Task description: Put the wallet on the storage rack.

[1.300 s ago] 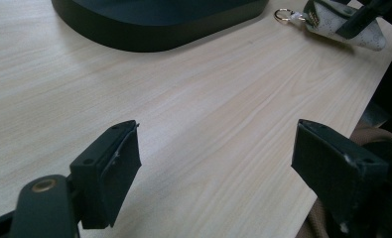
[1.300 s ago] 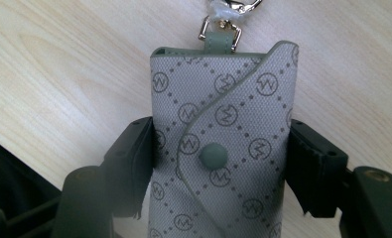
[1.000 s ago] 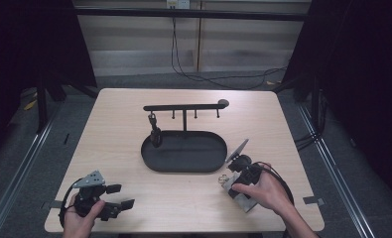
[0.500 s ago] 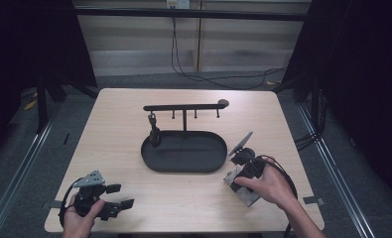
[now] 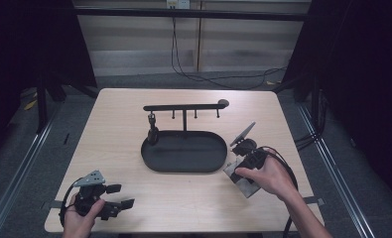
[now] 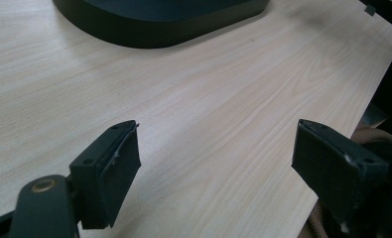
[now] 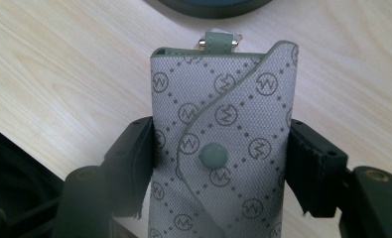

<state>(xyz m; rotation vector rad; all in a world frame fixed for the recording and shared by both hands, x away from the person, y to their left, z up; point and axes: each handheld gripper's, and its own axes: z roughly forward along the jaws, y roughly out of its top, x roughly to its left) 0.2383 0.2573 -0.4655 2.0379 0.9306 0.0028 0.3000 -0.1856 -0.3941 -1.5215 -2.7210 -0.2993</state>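
A small grey pouch (image 7: 222, 148) with a printed monogram pattern and a round snap on its flap sits squeezed between the jaws of the right gripper (image 7: 222, 166). The jaws press on its two long sides, and a little tab with metal fittings sticks out of its far end. In the high view the pouch (image 5: 243, 133) pokes up and away from that gripper (image 5: 246, 148), tilted, just off the right end of the tray (image 5: 183, 161) and not touching it. The right hand (image 5: 268, 174) wraps the gripper body, low over the table (image 5: 109, 124), on its right side, with a cable looping round behind the wrist.

The tray is a dark oval dish in the middle of the table. A thin post rises from its back edge and carries a horizontal bar (image 5: 183, 106) with short pegs hanging under it and a round knob at the right end. A small dark item (image 5: 153, 131) hangs from the left peg, reaching down to the tray's left rim; I cannot make out what it is.

Well apart, at the near left corner, the left hand (image 5: 79, 218) holds the left gripper (image 5: 120, 196). Its jaws stand wide apart with bare wood between them, aimed toward the tray's near edge (image 6: 154, 29).
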